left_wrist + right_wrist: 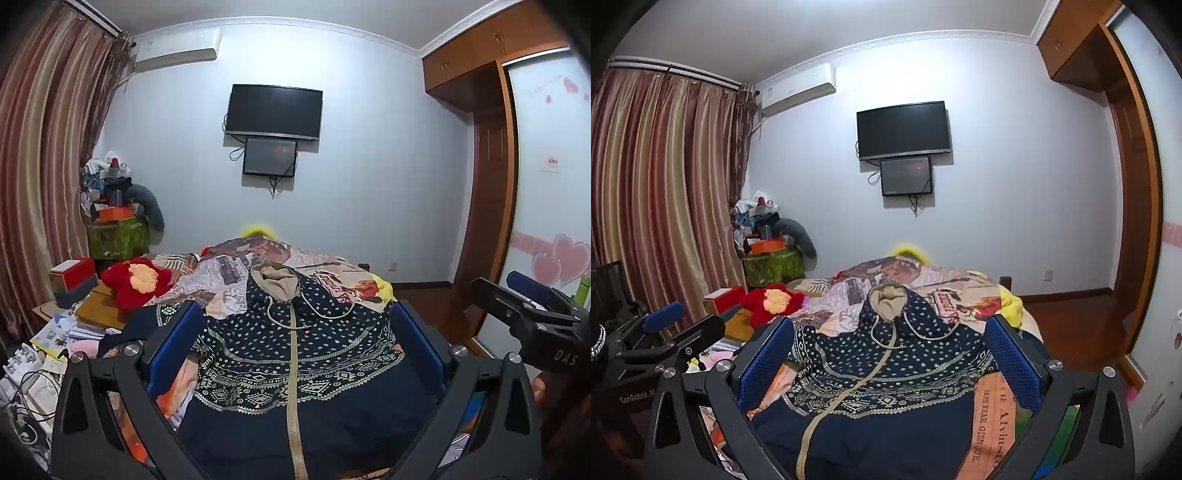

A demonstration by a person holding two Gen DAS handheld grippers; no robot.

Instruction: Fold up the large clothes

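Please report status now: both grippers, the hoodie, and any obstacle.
Left gripper open, right gripper open, both empty above the bed. Navy patterned hoodie lies flat on printed bedspread, zipped, hood away, unfolded. Red plush toy beside it, not touching.

Navy patterned hoodie [295, 350] spread flat on the bed, front side up.

The hoodie lay ahead of and below the left claw [295, 347], filling the gap between its blue fingers, with the beige-lined hood [275, 282] at the far end. A beige zipper [293, 369] ran straight down its middle toward the claw, and two drawstrings [325, 314] curled below the hood. White dots covered the chest, geometric bands crossed lower, and the near part was plain navy.
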